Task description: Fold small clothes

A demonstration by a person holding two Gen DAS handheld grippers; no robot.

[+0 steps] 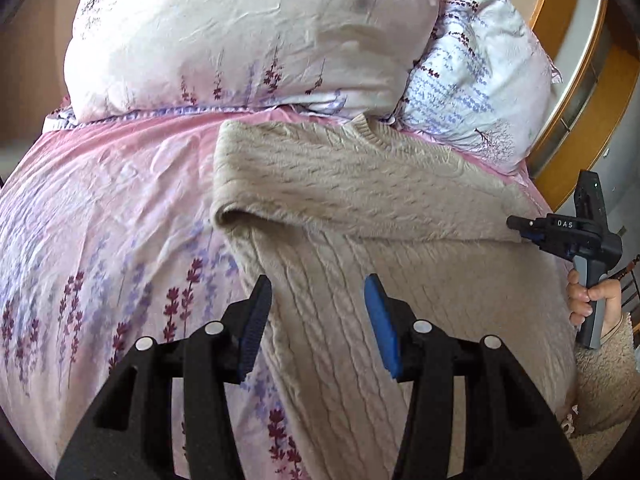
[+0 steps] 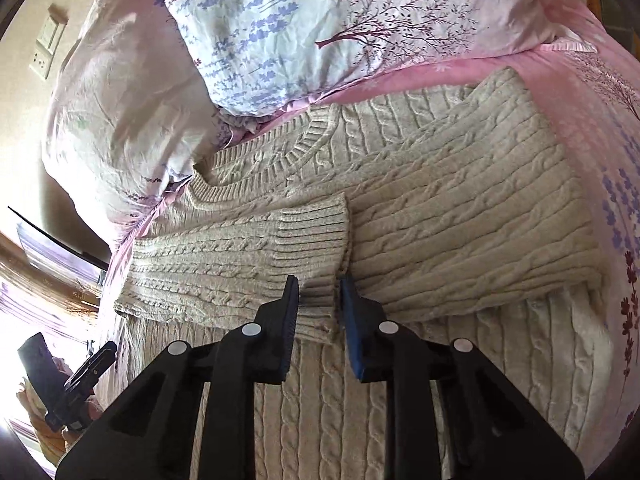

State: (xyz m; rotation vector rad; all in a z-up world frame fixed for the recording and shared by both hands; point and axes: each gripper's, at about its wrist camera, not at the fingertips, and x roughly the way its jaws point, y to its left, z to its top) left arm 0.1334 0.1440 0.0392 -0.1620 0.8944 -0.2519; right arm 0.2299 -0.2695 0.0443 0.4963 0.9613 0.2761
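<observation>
A beige cable-knit sweater (image 1: pixel 340 184) lies on a pink flowered bedsheet (image 1: pixel 100 208), its collar (image 2: pixel 308 140) toward two pillows (image 1: pixel 240 40) at the head of the bed. Both sleeves are folded across the chest; the ribbed cuff (image 2: pixel 312 240) of one lies on top near the middle.

The left gripper (image 1: pixel 316 320) hovers over the lower body of the sweater, jaws spread wide and holding nothing.

The right gripper (image 2: pixel 318 312) sits at the lower corner of the cuff, jaws narrowly apart with the cuff's edge between the blue pads (image 2: pixel 352 320). Whether they pinch the knit cannot be told. In the left view its tip touches the sweater's right edge.
</observation>
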